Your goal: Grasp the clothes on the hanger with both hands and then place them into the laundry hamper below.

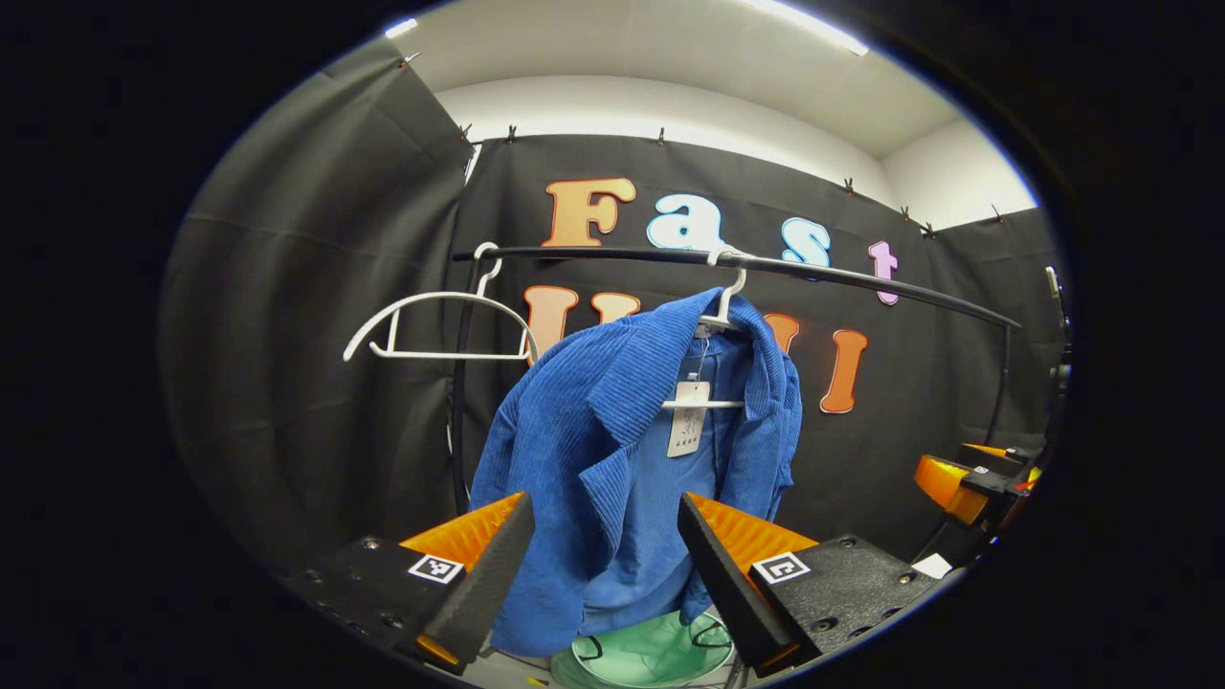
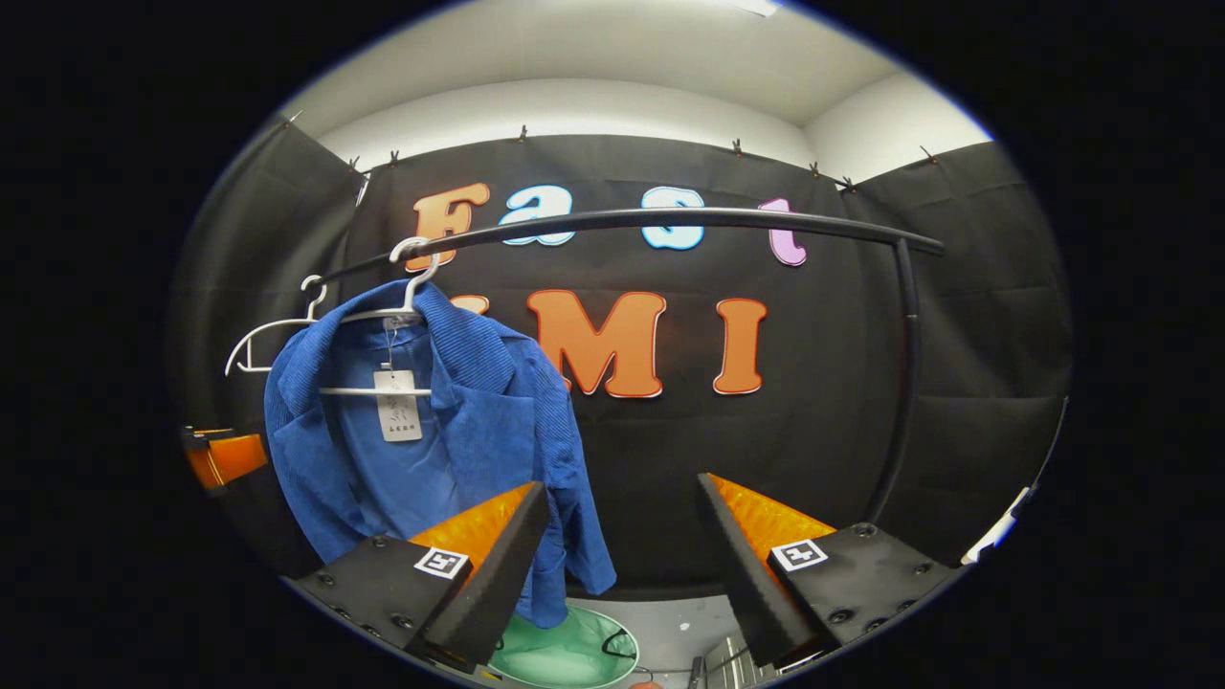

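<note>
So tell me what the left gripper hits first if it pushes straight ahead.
Probably the blue jacket: it hangs on its hanger straight ahead of the open left gripper, framed between the fingers. How far off it hangs is unclear.

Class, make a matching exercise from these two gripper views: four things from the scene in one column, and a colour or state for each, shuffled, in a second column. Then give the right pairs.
Things:
1. jacket
2. empty hanger
3. laundry hamper
4. rail

Descriptions:
A. black, runs overhead
B. green, sits below the clothes
C. blue, hangs with a tag showing
D. white, carries nothing

Pairs: 1-C, 2-D, 3-B, 4-A
</note>
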Action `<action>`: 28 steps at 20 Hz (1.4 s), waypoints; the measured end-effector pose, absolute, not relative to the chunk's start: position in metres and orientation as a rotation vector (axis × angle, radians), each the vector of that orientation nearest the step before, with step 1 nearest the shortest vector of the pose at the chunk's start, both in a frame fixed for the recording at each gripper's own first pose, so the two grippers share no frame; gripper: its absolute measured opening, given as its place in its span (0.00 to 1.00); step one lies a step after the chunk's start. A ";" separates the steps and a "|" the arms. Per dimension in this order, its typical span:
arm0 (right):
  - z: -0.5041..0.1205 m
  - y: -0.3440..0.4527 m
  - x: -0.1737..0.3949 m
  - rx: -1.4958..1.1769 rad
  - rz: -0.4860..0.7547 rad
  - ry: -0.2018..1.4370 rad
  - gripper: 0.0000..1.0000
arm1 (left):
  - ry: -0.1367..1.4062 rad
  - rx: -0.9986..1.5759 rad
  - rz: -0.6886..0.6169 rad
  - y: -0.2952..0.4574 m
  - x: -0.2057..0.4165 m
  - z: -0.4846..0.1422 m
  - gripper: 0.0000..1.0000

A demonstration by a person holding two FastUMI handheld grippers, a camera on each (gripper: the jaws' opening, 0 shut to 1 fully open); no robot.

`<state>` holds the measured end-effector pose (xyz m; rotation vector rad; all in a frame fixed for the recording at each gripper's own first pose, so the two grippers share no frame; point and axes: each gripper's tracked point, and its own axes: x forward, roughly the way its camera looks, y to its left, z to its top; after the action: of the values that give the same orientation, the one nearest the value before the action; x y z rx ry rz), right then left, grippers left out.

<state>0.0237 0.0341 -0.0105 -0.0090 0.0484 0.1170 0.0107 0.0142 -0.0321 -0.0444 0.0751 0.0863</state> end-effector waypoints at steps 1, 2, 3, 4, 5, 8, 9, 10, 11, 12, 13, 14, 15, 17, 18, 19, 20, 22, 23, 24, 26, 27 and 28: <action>-0.012 0.040 0.028 -0.010 0.131 0.052 0.94 | 0.083 -0.047 0.097 0.016 0.012 -0.034 0.95; -0.014 0.045 0.031 -0.009 0.146 0.056 0.94 | 0.085 -0.048 0.107 0.018 0.013 -0.035 0.92; -0.015 0.051 0.036 -0.006 0.160 0.058 0.94 | 0.085 -0.049 0.115 0.020 0.015 -0.036 0.95; -0.015 0.058 0.040 -0.003 0.176 0.058 0.94 | 0.085 -0.048 0.123 0.023 0.017 -0.036 0.95; -0.016 0.063 0.045 -0.002 0.193 0.058 0.93 | 0.085 -0.048 0.130 0.025 0.019 -0.037 0.95; -0.017 0.081 0.060 -0.005 0.235 0.055 0.94 | 0.092 -0.049 0.145 0.029 0.030 -0.042 0.95; -0.018 0.087 0.066 -0.009 0.248 0.054 0.94 | 0.092 -0.046 0.149 0.030 0.034 -0.043 0.95; -0.019 0.094 0.070 -0.011 0.263 0.052 0.94 | 0.095 -0.041 0.154 0.030 0.038 -0.045 0.95; -0.020 0.099 0.074 -0.011 0.277 0.054 0.94 | 0.102 -0.038 0.158 0.030 0.043 -0.048 0.95; -0.023 0.105 0.079 -0.010 0.291 0.060 0.94 | 0.111 -0.037 0.159 0.031 0.047 -0.052 0.95; -0.026 0.110 0.083 -0.007 0.301 0.065 0.94 | 0.117 -0.035 0.162 0.031 0.051 -0.054 0.95; -0.027 0.115 0.088 -0.004 0.309 0.069 0.94 | 0.122 -0.031 0.167 0.033 0.055 -0.057 0.95; -0.030 0.119 0.093 -0.004 0.319 0.073 0.94 | 0.128 -0.027 0.174 0.036 0.060 -0.059 0.92; -0.032 0.128 0.102 -0.008 0.334 0.075 0.94 | 0.141 -0.021 0.190 0.041 0.067 -0.064 0.99; -0.032 0.131 0.106 -0.010 0.340 0.072 0.94 | 0.147 -0.018 0.199 0.044 0.071 -0.067 0.99; -0.031 0.135 0.112 -0.012 0.345 0.071 0.94 | 0.154 -0.014 0.204 0.046 0.075 -0.069 0.97; -0.033 0.138 0.117 -0.011 0.348 0.074 0.94 | 0.161 -0.012 0.206 0.048 0.079 -0.072 0.96; -0.037 0.147 0.125 -0.004 0.359 0.084 0.94 | 0.175 -0.016 0.208 0.051 0.086 -0.078 0.95; -0.038 0.150 0.128 -0.002 0.365 0.084 0.94 | 0.178 -0.018 0.208 0.053 0.090 -0.080 0.95; -0.038 0.153 0.131 -0.005 0.369 0.083 0.94 | 0.180 -0.017 0.208 0.053 0.094 -0.081 0.95; -0.041 0.161 0.139 -0.006 0.378 0.082 1.00 | 0.178 -0.014 0.212 0.056 0.101 -0.082 0.99; -0.042 0.165 0.142 -0.005 0.384 0.085 0.94 | 0.176 -0.018 0.209 0.056 0.105 -0.082 0.99; -0.044 0.169 0.146 -0.003 0.387 0.089 0.94 | 0.176 -0.022 0.206 0.056 0.108 -0.082 0.92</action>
<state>0.1460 0.1692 -0.0439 -0.0030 0.0890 0.3871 0.1078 0.0558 -0.0822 -0.0225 0.1757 0.2056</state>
